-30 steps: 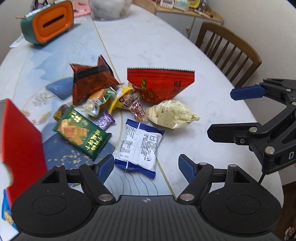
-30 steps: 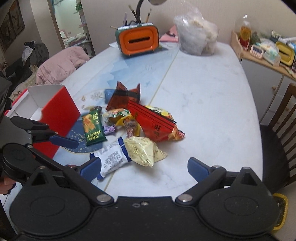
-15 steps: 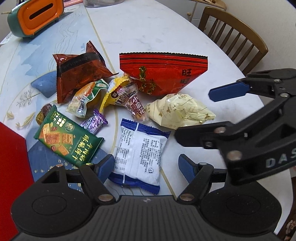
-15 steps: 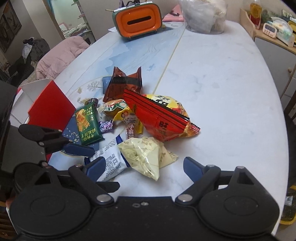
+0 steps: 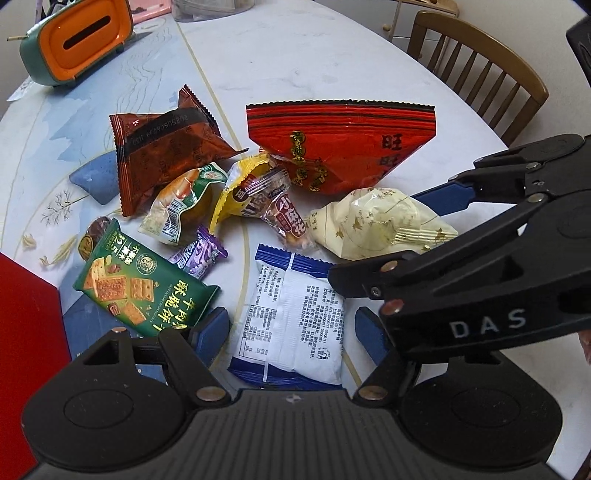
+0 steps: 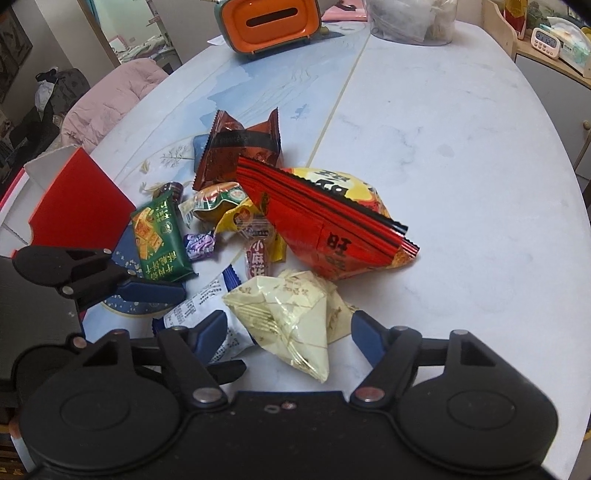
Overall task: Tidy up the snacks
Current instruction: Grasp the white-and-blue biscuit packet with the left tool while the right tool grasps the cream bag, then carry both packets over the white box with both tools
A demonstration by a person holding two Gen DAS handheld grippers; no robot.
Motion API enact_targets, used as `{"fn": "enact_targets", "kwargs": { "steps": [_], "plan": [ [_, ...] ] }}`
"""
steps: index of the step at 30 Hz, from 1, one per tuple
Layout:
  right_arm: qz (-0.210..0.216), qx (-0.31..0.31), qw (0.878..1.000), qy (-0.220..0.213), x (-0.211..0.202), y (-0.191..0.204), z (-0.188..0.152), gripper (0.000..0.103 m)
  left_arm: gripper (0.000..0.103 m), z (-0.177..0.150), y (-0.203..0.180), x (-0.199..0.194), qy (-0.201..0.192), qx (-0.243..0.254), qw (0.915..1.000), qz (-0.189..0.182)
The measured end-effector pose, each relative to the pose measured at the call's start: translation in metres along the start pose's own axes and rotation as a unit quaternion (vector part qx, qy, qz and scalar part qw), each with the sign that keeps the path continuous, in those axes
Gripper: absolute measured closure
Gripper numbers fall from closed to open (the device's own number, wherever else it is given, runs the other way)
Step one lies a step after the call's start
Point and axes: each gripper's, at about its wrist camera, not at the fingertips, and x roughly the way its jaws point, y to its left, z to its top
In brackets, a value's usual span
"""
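A pile of snacks lies on the table. My left gripper (image 5: 291,330) is open, its jaws on either side of a white and blue packet (image 5: 295,317). My right gripper (image 6: 288,334) is open, its jaws on either side of a cream crinkled packet (image 6: 291,314), which also shows in the left wrist view (image 5: 376,225). Beyond lie a big red bag (image 5: 340,147), a brown packet (image 5: 162,147), a green cracker packet (image 5: 140,288) and several small sweets (image 5: 258,199). A red box (image 6: 79,205) stands open at the left.
An orange and green tissue holder (image 6: 271,24) and a clear plastic bag (image 6: 410,16) stand at the table's far end. A wooden chair (image 5: 476,62) is at the right side, and a pink-covered chair (image 6: 110,96) at the left.
Both grippers have moved forward and down towards the pile. The right gripper has come in over the cream packet, the left one over the white and blue packet. Both stay open.
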Motion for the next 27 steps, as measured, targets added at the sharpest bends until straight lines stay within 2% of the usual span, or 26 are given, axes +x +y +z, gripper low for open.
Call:
{"fn": "enact_targets", "kwargs": {
  "steps": [2,4,7,9,13,14,27],
  "plan": [
    [0.001,0.002,1.0,0.002,0.002,0.0,-0.001,0.038,0.032,0.0,-0.001,0.0,-0.004,0.0,1.0,0.003],
    [-0.001,0.002,1.0,0.001,0.002,0.0,-0.001,0.042,0.041,0.0,-0.002,-0.001,-0.007,0.002,1.0,0.004],
    [0.003,0.007,1.0,-0.001,0.002,-0.001,-0.002,0.053,0.048,0.002,-0.002,-0.001,-0.008,0.001,1.0,0.005],
    [0.003,0.011,1.0,-0.003,0.0,-0.001,-0.002,0.055,0.051,0.002,-0.003,-0.002,-0.009,0.0,0.9999,0.008],
    [0.002,0.017,1.0,-0.008,-0.003,0.002,-0.006,0.059,0.053,0.0,-0.001,-0.003,-0.009,-0.016,0.9998,0.003],
    [0.004,0.019,1.0,-0.011,-0.004,0.002,-0.007,0.063,0.053,-0.001,0.0,-0.004,-0.009,-0.021,0.9997,0.002],
    [0.013,0.042,0.999,-0.027,-0.039,0.01,-0.03,0.069,0.053,-0.013,0.012,-0.034,-0.015,-0.067,0.9975,-0.015]
  ]
}}
